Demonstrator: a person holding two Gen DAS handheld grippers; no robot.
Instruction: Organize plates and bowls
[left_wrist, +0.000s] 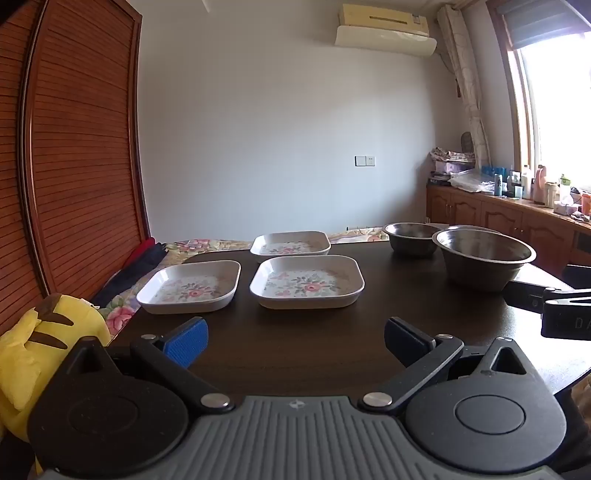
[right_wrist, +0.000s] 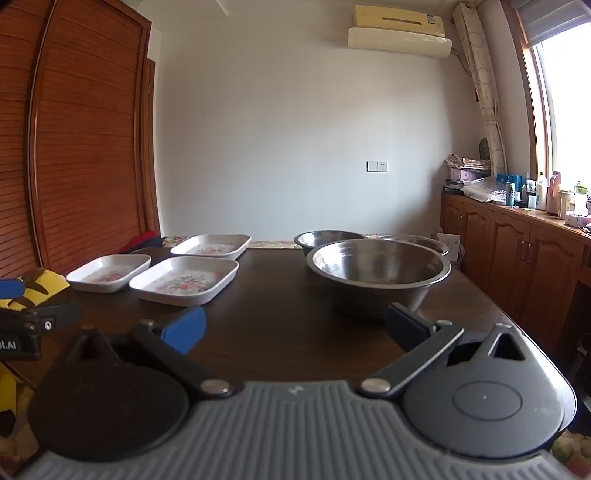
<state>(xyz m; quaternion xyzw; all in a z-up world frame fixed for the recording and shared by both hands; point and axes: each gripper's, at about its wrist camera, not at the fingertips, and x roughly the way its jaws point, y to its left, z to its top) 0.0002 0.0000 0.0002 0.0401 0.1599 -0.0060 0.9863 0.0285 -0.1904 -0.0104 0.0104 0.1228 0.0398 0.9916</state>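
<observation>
The near floral plate (left_wrist: 306, 282) sits on the dark desk (left_wrist: 295, 343) straight ahead of the left tool (left_wrist: 295, 341), and everything else is placed from it: a second plate (left_wrist: 189, 286) lies just beside it toward the wooden wardrobe (left_wrist: 74, 147), a third plate (left_wrist: 290, 243) just behind it, and the three steel bowls stand well apart on its window side, with the big bowl (right_wrist: 380, 275) nearest and two smaller bowls (right_wrist: 328, 240) behind that. So the plates lie ahead and wardrobe-side of the left tool, which looks the nearer one for stacking them, while the big bowl sits dead ahead of the right tool (right_wrist: 295, 330), close to its window-side pad. Both tools stand with jaws spread wide and hold nothing, low at the desk's near edge
</observation>
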